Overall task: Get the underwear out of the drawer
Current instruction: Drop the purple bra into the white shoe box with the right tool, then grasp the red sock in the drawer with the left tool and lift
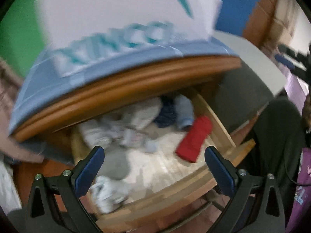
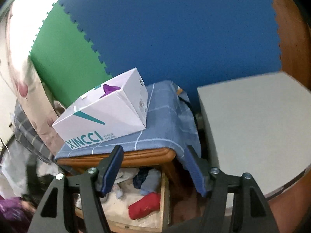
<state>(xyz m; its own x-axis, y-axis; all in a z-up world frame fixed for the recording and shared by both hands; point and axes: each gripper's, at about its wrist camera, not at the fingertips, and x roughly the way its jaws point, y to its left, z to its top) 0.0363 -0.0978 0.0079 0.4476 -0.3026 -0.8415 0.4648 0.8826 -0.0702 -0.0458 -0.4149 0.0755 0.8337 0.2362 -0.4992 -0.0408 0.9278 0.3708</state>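
Underwear (image 1: 194, 138) near drawer (image 1: 223, 120) edge.

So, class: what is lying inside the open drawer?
The drawer holds a red folded garment, a dark blue one, a light blue one and pale grey and white clothes. The cabinet top hides its back; anything under the pile is hidden.

White box (image 2: 101, 114) on the blue cloth-covered cabinet top: teal lettering "XINCCI" on its near side, with two lines of small print to the right (too small to read). In the left wrist view the same lettering is blurred.
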